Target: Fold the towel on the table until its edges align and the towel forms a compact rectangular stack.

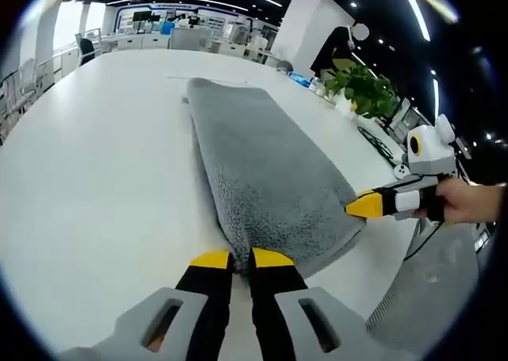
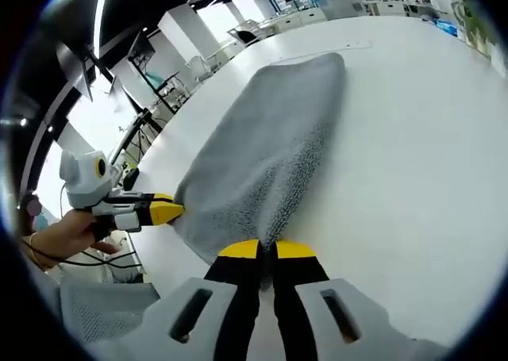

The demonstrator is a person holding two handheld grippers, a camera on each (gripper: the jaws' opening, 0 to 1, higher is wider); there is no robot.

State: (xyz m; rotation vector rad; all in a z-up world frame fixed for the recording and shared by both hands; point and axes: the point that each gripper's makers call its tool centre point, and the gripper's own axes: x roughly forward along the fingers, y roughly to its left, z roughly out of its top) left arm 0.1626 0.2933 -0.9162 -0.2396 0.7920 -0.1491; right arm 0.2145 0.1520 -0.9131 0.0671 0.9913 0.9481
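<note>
Grey towel (image 1: 254, 170) lies folded lengthwise into a long strip on the white table (image 1: 95, 186), running away from the near edge; pile is nubby terry, with a doubled fold line along one long side. Left gripper (image 1: 242, 259) is clenched on one near corner of the towel, yellow tips pressed together with cloth between them. Right gripper (image 2: 267, 250) is likewise clamped on the other near corner; in the left gripper view it comes in from the right (image 1: 367, 205), held by a hand (image 1: 468, 201), yellow tip at the towel edge. Tabletop is smooth, matte and broad, bare around the towel. Room is an open office: ceiling light strips, white pillar (image 1: 313, 28), desks at the back, a leafy green plant (image 1: 365, 87) past the far table edge. Grey mesh-textured surface (image 1: 432, 286) sits below the table's near edge.
</note>
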